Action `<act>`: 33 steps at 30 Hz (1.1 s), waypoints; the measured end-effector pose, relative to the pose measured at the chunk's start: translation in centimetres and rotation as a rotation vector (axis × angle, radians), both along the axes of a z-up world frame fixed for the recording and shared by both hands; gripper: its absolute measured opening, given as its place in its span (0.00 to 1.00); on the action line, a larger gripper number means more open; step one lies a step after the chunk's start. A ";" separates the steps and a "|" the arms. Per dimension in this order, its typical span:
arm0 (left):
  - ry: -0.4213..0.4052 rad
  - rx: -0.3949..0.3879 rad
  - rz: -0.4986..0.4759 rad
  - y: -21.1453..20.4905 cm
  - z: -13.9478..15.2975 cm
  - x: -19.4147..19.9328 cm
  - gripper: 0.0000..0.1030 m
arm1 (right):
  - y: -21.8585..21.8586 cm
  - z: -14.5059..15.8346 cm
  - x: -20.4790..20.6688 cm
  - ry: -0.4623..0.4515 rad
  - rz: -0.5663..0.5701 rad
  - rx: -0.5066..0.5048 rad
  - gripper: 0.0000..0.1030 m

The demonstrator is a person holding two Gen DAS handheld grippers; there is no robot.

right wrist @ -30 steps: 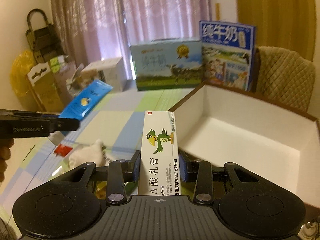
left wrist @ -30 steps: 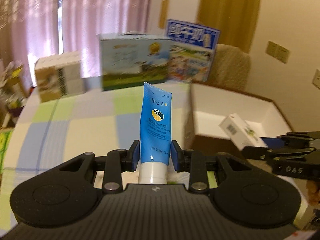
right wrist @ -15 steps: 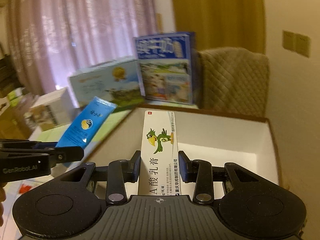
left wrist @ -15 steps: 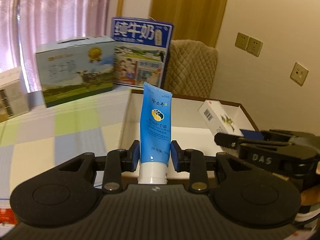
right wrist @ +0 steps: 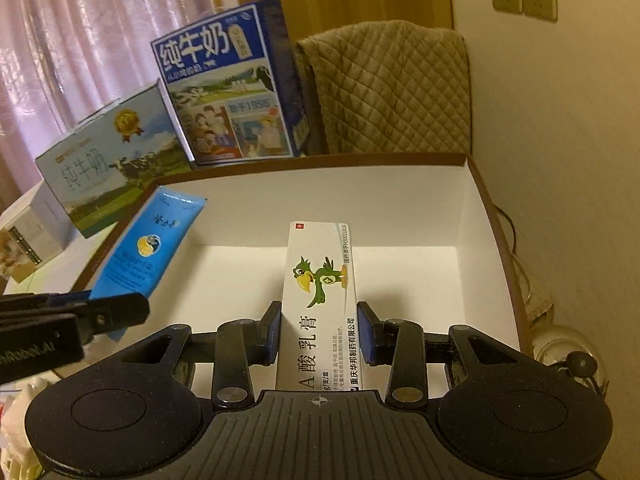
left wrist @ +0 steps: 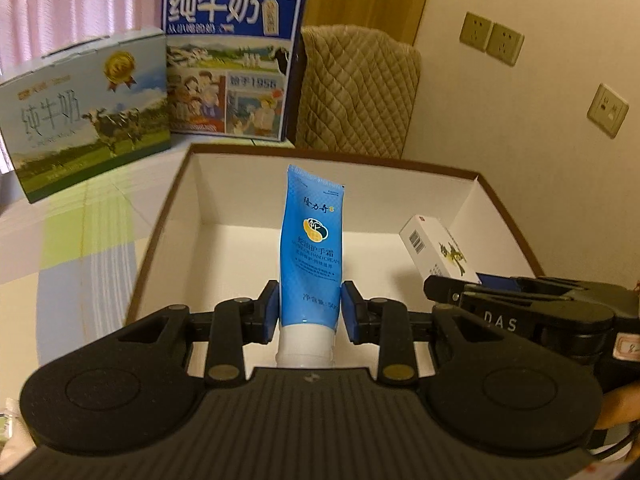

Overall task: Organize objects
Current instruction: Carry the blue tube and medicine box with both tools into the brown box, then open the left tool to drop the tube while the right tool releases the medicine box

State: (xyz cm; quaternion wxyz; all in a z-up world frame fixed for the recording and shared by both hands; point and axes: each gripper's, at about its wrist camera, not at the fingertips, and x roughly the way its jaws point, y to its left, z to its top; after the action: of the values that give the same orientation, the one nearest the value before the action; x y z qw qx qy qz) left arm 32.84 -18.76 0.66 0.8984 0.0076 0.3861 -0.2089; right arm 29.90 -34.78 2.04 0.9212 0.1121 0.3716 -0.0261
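My left gripper (left wrist: 310, 312) is shut on a blue hand cream tube (left wrist: 314, 248), which stands upright with its white cap toward me. It hangs over the open white-lined box (left wrist: 172, 200) with a brown rim. My right gripper (right wrist: 320, 330) is shut on a white ointment carton (right wrist: 320, 300) with a green parrot print, also above the box (right wrist: 472, 208). Each gripper shows in the other's view: the right one (left wrist: 452, 288) with its carton (left wrist: 438, 250) at the box's right, the left one (right wrist: 132, 308) with the tube (right wrist: 148, 248) at its left.
Two milk cartons, a pale one (left wrist: 86, 116) and a tall blue one (left wrist: 232, 60), stand behind the box on the checked tablecloth (left wrist: 80, 248). A quilted chair back (left wrist: 356, 92) stands beyond. The wall with sockets (left wrist: 492, 38) is close on the right. White items (right wrist: 16, 420) lie at the lower left.
Both grippers have moved right and forward from above the tablecloth to over the open box, each still holding its item. The box interior now fills the centre of both views.
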 end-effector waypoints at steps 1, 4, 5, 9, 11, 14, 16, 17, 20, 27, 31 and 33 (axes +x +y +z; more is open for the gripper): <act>0.007 0.005 -0.002 -0.3 -0.4 0.2 0.27 | -0.1 -0.2 0.2 0.005 -0.001 0.002 0.34; 0.024 0.016 -0.007 -1.0 -1.4 0.8 0.27 | -0.3 -0.7 0.5 0.018 -0.002 -0.008 0.34; 0.028 0.019 -0.009 -1.2 -1.7 0.9 0.27 | -0.3 -0.8 0.6 0.021 -0.003 -0.012 0.34; 0.045 0.027 -0.019 -1.7 -2.5 1.5 0.27 | -0.9 -1.5 1.1 0.042 -0.018 0.000 0.34; 0.054 0.026 -0.024 -1.9 -2.8 1.8 0.27 | -1.0 -1.7 1.2 0.047 -0.025 0.003 0.34; 0.066 0.034 -0.031 -2.2 -3.2 2.1 0.27 | -1.2 -1.9 1.2 0.052 -0.032 0.007 0.34; 0.073 0.036 -0.036 -2.4 -3.3 2.3 0.27 | -1.3 -2.0 1.3 0.058 -0.035 0.014 0.34; 0.077 0.036 -0.038 -2.5 -3.4 2.4 0.27 | -1.4 -2.1 1.3 0.060 -0.037 0.016 0.34; 0.085 0.041 -0.044 -2.7 -3.7 2.6 0.27 | -1.6 -2.3 1.3 0.067 -0.042 0.021 0.34; 0.098 0.047 -0.036 -2.7 -4.0 2.9 0.45 | -1.9 -2.2 1.3 0.070 -0.052 0.039 0.34; 0.106 0.056 -0.033 -2.4 -4.0 2.9 0.45 | -1.9 -2.2 1.4 0.074 -0.051 0.043 0.34; 0.110 0.057 -0.028 -2.2 -4.0 3.0 0.46 | -1.9 -2.1 1.4 0.071 -0.051 0.048 0.34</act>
State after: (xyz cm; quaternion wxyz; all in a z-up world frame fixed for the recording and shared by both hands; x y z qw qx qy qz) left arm 35.83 -20.94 -3.32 0.8722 0.0273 0.4408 -0.2104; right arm 31.34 -36.71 -0.09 0.9036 0.1427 0.4014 -0.0444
